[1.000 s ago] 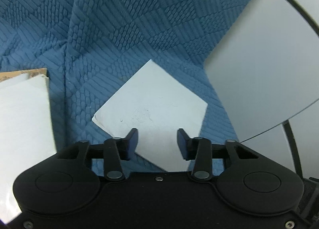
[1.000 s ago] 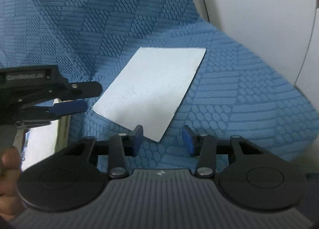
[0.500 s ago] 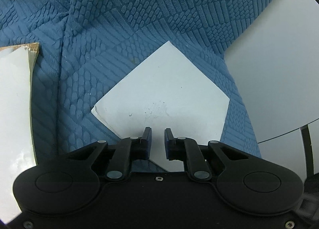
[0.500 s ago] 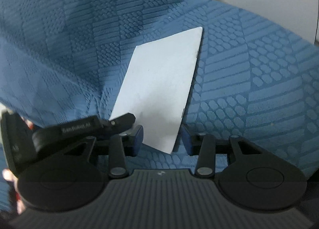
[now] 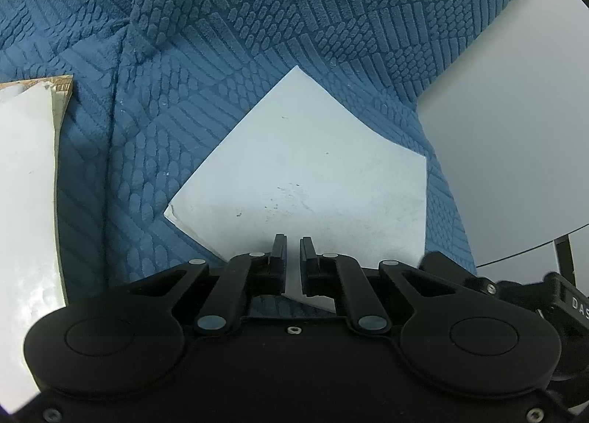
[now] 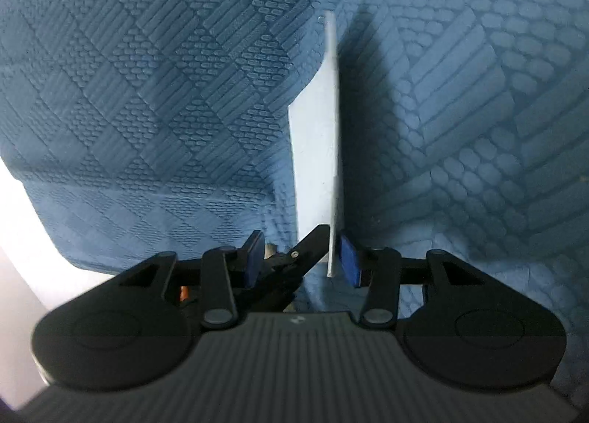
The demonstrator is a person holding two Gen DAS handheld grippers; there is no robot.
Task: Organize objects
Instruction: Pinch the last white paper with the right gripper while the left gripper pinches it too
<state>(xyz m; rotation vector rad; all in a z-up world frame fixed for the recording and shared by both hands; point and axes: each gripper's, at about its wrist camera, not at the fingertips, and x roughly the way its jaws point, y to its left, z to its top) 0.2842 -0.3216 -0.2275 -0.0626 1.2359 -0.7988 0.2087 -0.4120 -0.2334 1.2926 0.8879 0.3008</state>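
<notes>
Left wrist: card [image 5: 313,180] beneath gripper [image 5: 292,250]

The white card [image 5: 313,180] you are working on is a thin, stiff, rectangular sheet, plain white with a few small dark specks near its middle. In your left wrist view it lies in the centre of the frame, turned like a diamond with one corner toward the top, on the blue quilted cover; its left corner looks slightly bent or worn. In your right wrist view you see the same card [image 6: 316,150] nearly edge-on, as a narrow white strip running upright through the middle of the frame. A second white sheet [image 5: 25,184] with a brown-edged backing lies at the left edge of your left view.
</notes>
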